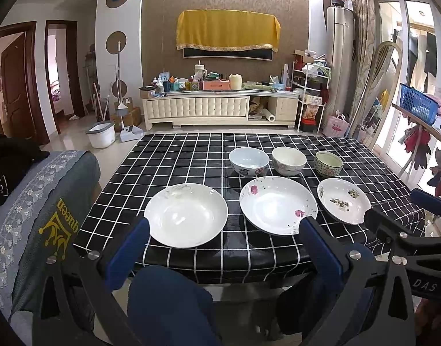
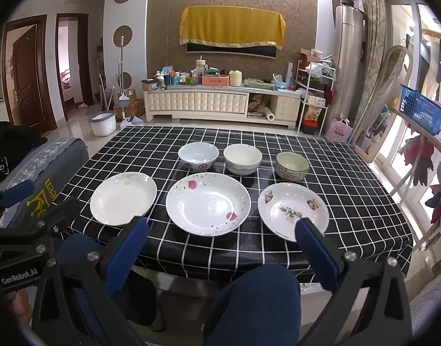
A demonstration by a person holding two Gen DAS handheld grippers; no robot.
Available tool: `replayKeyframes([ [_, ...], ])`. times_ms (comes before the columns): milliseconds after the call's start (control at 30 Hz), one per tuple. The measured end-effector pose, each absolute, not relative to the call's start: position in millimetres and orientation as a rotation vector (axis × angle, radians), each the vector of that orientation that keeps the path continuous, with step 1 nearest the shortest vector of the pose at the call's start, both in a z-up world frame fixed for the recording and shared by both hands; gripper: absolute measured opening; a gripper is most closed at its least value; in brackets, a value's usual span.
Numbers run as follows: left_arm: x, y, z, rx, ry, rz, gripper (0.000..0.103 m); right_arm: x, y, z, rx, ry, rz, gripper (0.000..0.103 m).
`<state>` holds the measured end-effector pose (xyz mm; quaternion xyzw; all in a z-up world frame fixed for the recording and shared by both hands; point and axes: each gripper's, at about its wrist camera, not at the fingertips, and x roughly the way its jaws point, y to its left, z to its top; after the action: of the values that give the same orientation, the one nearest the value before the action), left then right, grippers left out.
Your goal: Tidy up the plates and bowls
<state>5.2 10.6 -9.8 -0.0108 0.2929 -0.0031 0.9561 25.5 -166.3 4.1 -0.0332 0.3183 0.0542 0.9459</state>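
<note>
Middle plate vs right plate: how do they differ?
The middle plate looks larger than the right plate. The middle plate carries pink petals and small speckles; the right plate has darker patterned patches. The right gripper's finger overlaps the right plate's near rim in the right wrist view; the middle plate shows whole. Both are white, empty and flat on the checked tablecloth.

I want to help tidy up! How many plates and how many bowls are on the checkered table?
Plates: 3 (plain white plate, pink-petal plate, leaf-patterned plate)
Bowls: 3 (light blue bowl, cream bowl, green patterned bowl)
Total: 6
</note>
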Motion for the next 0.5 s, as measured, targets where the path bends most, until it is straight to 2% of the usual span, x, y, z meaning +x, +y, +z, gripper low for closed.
replayKeyframes([
  [500, 5.5, 7.8, -9.3, -0.019, 0.604, -0.010, 0.103, 25.0, -167.2, 2.4, -0.071, 0.657, 0.111, 0.103],
])
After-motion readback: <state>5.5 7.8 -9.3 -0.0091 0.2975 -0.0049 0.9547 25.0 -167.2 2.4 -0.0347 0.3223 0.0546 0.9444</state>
